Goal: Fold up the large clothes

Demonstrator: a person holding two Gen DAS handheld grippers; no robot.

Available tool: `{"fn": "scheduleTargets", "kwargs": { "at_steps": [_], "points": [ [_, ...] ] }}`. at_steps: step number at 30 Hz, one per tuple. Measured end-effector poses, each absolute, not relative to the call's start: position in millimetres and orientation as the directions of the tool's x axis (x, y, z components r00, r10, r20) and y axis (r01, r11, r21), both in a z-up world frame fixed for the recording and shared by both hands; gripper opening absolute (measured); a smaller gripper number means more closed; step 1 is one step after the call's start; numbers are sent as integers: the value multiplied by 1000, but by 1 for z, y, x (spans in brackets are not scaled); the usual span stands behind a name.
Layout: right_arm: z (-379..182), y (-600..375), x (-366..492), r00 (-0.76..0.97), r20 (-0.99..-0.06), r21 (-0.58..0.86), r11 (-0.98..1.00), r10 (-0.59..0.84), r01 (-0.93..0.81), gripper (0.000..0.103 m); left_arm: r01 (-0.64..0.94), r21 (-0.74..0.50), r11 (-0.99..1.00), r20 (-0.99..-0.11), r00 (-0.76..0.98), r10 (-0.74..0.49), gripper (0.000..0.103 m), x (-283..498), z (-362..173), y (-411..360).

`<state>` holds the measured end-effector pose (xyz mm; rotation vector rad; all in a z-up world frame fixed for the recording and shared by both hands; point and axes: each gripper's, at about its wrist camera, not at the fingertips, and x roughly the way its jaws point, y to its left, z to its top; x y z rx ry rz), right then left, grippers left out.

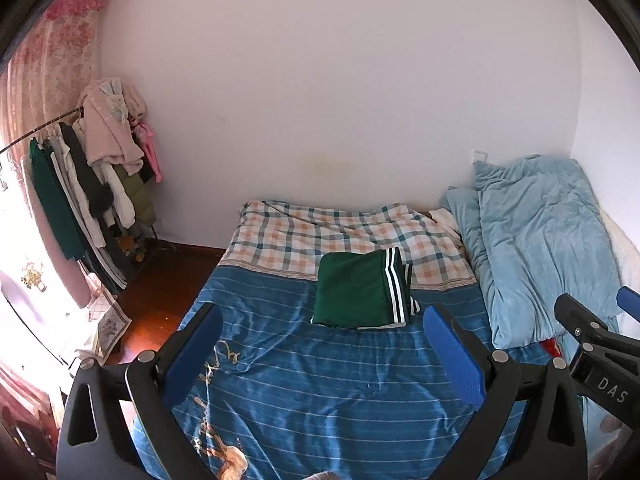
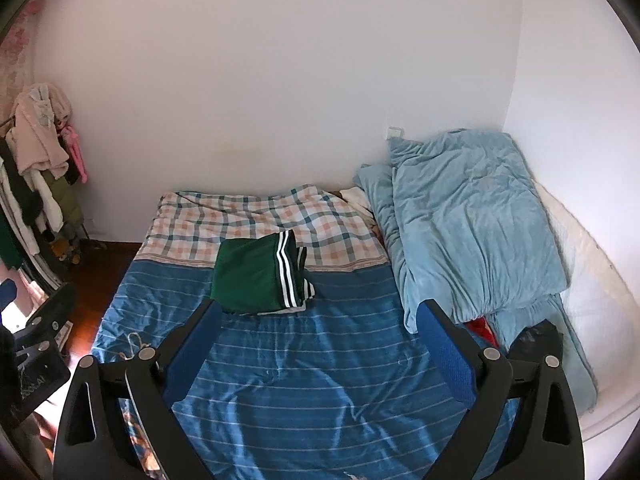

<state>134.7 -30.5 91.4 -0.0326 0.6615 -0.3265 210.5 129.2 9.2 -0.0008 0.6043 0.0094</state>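
We're looking down the bed w/ both tools raised. Our left gripper (image 1: 322, 344) has its blue ribbed pads spread wide, nothing between them but air. Same for our right gripper (image 2: 320, 340): fingers well apart, holding nothing.

The task item, a dark green folded garment with white side stripes (image 1: 360, 290), lies in a neat squarish stack on the bed, straddling the seam where the blue striped bedsheet (image 1: 320, 392) meets the orange-and-teal checked cloth (image 1: 320, 236). It looks smooth and matte, stripes along its right edge, layered edges showing at the near right corner. From the right wrist cam the same stack (image 2: 260, 278) sits just beyond our left finger tip, apart from it.

The sheet is shiny and creased, thin white lines across it.

To the right, a light blue plush duvet (image 1: 536, 248) lies bunched lengthwise against the wall, soft and rumpled; a bit of red fabric (image 2: 482, 328) peeks from under its near end. Far left, a clothes rail with hanging coats (image 1: 92, 184) stands on the dark wood floor (image 1: 160, 292), well apart from the bed stack. Nothing lies between our grippers & the garment.
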Motion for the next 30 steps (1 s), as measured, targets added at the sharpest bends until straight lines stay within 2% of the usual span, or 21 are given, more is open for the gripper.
{"fn": "scheduleTargets", "kwargs": {
  "at_steps": [6, 30],
  "points": [
    [90, -29, 132, 746, -610, -112, 961, -266, 251, 100, -17, 3, 1000, -560, 828, 16, 102, 205, 12, 130],
    [90, -27, 112, 755, -590, -119, 955, -287, 270, 100, 8, 15, 1000, -550, 835, 2, 103, 192, 25, 125]
  ]
}}
